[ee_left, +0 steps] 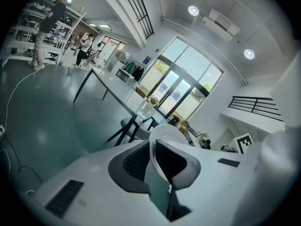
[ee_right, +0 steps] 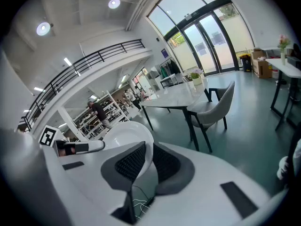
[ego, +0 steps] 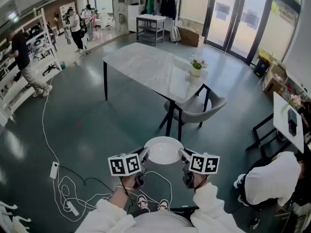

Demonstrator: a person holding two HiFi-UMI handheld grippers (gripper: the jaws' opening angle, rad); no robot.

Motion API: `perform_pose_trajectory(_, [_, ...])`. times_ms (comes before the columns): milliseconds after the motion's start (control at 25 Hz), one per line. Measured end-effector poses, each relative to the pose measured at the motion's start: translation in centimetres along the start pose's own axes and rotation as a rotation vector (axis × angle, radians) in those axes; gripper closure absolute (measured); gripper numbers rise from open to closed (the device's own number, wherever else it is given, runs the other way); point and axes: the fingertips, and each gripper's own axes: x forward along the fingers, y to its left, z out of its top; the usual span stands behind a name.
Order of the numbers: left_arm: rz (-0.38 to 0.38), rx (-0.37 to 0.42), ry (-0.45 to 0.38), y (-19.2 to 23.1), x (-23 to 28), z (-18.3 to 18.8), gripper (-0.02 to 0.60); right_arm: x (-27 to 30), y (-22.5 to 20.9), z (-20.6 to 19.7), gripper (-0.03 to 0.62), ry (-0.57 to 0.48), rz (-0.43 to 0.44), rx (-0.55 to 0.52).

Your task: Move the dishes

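The left gripper (ego: 144,155) and right gripper (ego: 183,154) are clamping opposite rims of the white plate (ego: 164,149), apparently to balance it level during carrying, in mid-air short of the counter (ego: 146,67).

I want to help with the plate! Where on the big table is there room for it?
Nearly all the table is bare, from its left corner to the far end. Only the edge by the chair is taken, by a flower pot.
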Motion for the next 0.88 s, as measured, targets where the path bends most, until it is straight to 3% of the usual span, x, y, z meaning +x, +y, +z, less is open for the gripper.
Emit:
perform_pose_trajectory(480, [-0.004,-0.013,0.008,1.5,-0.2,0.1,0.552,1.1,0.8,-0.5,0.490,0.006,-0.010,0.003])
perform_pose_trajectory(880, [0.008,-0.024,0.001,6.1,-1.7,2.4,0.552,5.6,3.9,-0.6,0.488,0.021,0.009,0.022])
